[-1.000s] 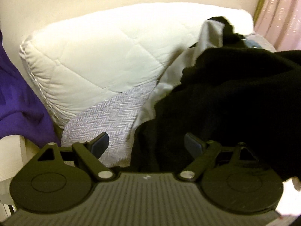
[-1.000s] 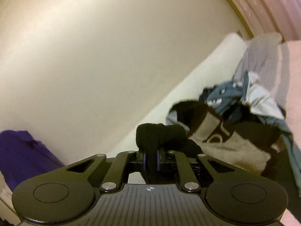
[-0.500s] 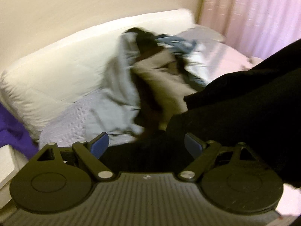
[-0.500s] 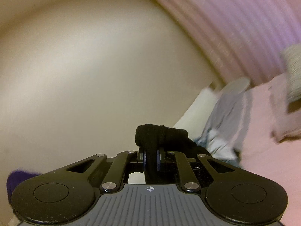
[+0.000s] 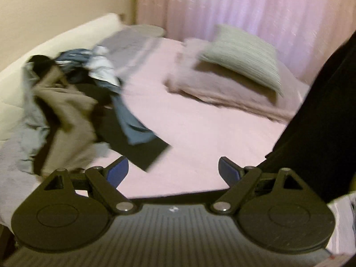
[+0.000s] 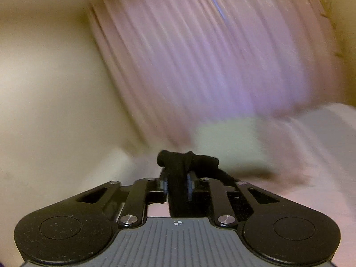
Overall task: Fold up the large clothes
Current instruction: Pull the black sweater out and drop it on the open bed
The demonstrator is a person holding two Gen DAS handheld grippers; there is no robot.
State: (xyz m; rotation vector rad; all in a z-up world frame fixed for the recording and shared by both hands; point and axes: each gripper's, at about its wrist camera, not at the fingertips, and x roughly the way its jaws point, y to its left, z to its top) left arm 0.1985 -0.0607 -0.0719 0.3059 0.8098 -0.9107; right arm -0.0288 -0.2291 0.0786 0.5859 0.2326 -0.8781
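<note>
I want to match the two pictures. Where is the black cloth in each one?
Left wrist view: the black garment hangs down the right edge, beside the open left gripper.
Right wrist view: low centre, bunched between the right gripper, whose jaws are opening.
Shared landmark: the pink curtain.

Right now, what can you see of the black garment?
The black garment looks like soft, matte, knit-like cloth. A bunched fold of it sits between the pads of the right tongs, which are opening; a rolled lump sticks out past the tips. In the left view, a broad dark sheet, apparently the same garment, hangs at the right edge above the pink bed, clear of the open left tongs.
</note>
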